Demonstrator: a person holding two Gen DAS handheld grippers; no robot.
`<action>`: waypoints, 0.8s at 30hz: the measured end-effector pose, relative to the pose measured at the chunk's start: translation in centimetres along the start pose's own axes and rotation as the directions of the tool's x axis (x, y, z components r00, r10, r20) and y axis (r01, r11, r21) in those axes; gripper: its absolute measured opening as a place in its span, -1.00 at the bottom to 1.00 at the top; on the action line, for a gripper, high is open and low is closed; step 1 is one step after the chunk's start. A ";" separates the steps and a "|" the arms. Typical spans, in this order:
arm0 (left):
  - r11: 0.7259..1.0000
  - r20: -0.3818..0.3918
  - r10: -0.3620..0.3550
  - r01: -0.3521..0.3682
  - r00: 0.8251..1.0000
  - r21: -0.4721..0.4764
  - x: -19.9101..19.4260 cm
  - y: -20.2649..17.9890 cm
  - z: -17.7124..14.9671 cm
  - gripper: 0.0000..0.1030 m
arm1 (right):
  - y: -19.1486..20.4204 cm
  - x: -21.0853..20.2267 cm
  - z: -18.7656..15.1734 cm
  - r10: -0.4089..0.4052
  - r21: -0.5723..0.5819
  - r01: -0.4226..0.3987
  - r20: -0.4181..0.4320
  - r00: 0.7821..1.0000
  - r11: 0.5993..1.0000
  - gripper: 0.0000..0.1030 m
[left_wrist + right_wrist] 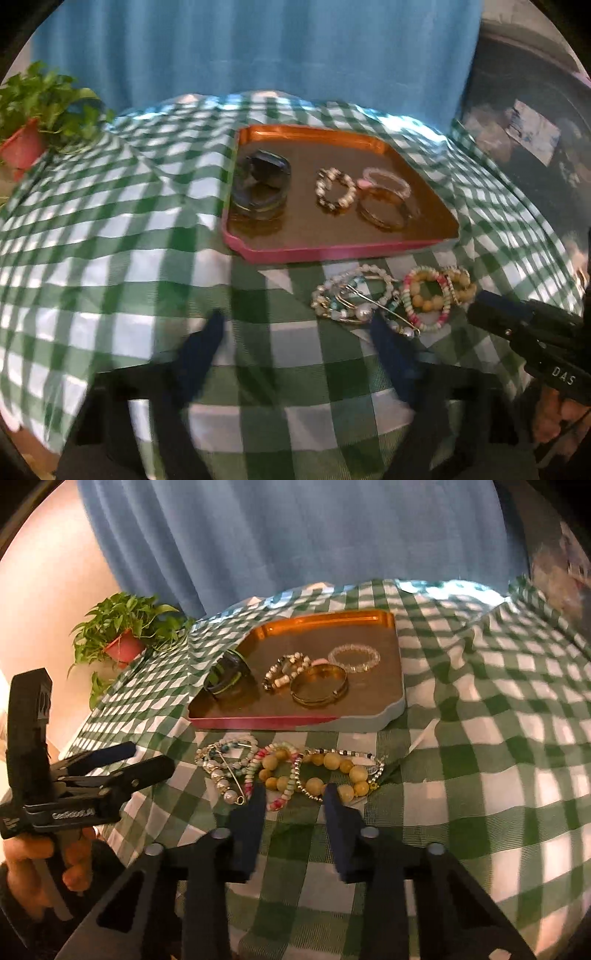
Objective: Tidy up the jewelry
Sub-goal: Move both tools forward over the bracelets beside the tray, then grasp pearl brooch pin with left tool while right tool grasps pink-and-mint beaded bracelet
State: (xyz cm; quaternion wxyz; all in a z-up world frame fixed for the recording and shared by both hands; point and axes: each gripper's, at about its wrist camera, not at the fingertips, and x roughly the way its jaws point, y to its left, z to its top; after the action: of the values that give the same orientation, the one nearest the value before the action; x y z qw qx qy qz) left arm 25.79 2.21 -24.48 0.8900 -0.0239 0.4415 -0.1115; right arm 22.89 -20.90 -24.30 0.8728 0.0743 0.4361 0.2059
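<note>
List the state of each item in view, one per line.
tray: on the checked cloth, holding four pieces
gold bangle: lying flat in tray
clear bead bracelet: flat in tray
dark bangle stack: standing in tray
bracelet pile: tangled on cloth, outside tray
left gripper: open, empty
right gripper: open, over the pile

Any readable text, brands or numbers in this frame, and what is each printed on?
"DAS": white letters on the right tool, seen in the left wrist view.
White brand lettering on the left tool, seen in the right wrist view: too blurred to read.
Nothing else carries text.
</note>
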 end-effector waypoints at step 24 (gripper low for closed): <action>0.981 -0.080 -0.171 0.178 0.982 0.077 2.1 -2.7 0.4 -0.77 | 1.4 3.1 0.5 -0.043 -0.093 0.040 -0.031 0.999 0.995 -0.81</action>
State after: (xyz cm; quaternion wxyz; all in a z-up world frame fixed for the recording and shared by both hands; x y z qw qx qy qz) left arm 26.87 -0.90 -25.54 0.8602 -0.0211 0.4649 -0.2083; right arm 24.56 -18.31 -25.81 0.8721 0.0216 0.4419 0.2090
